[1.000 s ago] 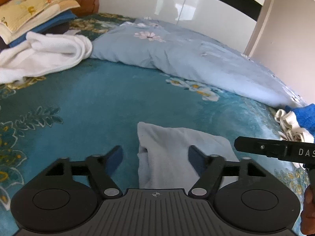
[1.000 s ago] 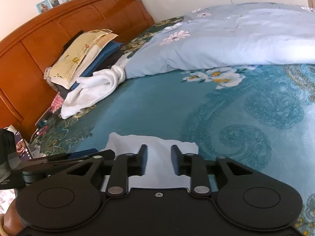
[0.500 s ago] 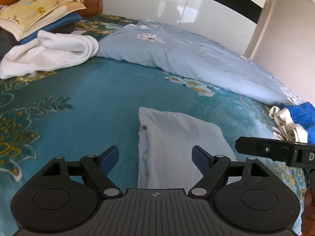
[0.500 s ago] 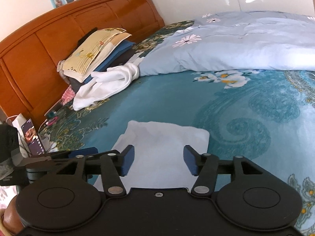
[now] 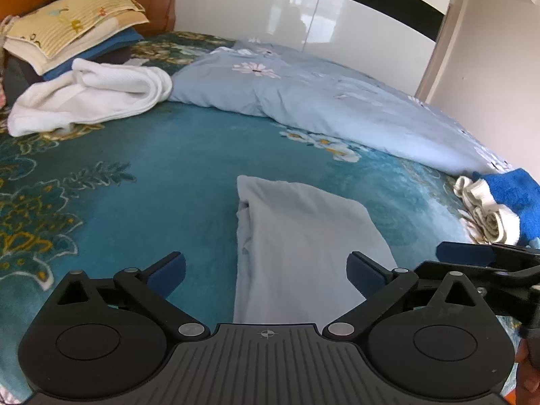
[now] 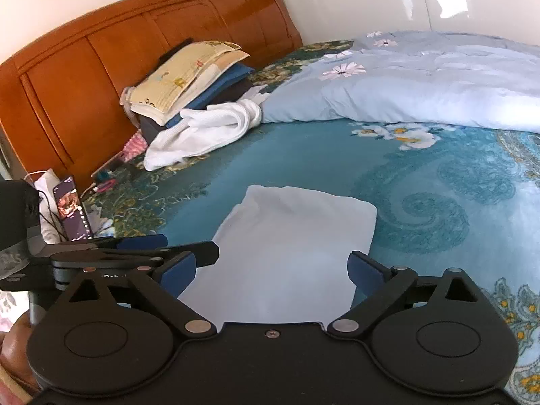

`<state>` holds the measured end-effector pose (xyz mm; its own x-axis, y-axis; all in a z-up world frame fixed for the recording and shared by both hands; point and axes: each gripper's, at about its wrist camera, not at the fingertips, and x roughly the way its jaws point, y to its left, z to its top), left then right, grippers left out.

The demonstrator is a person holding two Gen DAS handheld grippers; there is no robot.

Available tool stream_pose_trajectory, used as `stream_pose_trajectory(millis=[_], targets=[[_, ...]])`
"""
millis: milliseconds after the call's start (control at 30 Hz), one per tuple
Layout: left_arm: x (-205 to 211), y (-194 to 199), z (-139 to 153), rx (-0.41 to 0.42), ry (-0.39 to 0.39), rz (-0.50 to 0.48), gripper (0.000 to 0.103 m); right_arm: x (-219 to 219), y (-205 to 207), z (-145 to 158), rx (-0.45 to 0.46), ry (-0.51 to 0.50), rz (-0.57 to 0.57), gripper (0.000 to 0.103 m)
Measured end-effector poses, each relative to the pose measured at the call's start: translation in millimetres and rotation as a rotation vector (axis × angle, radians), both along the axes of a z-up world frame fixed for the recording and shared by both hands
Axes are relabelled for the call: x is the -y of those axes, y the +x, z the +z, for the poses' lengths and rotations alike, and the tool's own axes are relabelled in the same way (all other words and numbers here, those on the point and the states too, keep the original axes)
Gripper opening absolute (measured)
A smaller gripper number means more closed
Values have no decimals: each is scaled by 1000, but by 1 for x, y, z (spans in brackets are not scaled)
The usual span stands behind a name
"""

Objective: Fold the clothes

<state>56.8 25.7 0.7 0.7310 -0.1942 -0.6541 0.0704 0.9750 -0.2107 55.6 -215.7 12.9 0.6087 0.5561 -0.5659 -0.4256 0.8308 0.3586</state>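
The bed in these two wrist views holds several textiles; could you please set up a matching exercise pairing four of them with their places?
Things:
1 pale folded garment
2 white towel
3 yellow pillow
4 blue towel

Places:
A atop the stack by the headboard
B bed's right edge
C before both open grippers
D beside the floral duvet

Pairs: 1-C, 2-D, 3-A, 4-B

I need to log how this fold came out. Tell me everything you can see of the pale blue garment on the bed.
The pale blue garment is soft, thin-looking fabric folded into a flat, rough rectangle. It lies on the teal patterned bedspread, its long side running away from the cameras. The layers gape slightly along its left edge; the top is smooth. Nothing grips it: both hand-held grippers stand open over its near end, their jaws having just opened.
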Motion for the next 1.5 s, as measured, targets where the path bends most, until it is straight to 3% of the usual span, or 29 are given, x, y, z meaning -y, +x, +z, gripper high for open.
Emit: stream_pose_trajectory(millis=[367,667,933,1200,1500], targets=[[-5,-34,-5,7,27,34,103,8,-15,4,24,44,14,102],[-19,-49,-20,-32,-5,94,103,17,-22,2,54,50,-14,102],[-19,-55,-41,-114,-7,76,103,27,-20,-3,25,97,-34,102],[-15,-60,-43,-130,0,61,103,28,-17,-7,15,109,-33,102],[-15,-65,-43,-167,-55,22,103,35,7,-15,17,121,-77,102]])
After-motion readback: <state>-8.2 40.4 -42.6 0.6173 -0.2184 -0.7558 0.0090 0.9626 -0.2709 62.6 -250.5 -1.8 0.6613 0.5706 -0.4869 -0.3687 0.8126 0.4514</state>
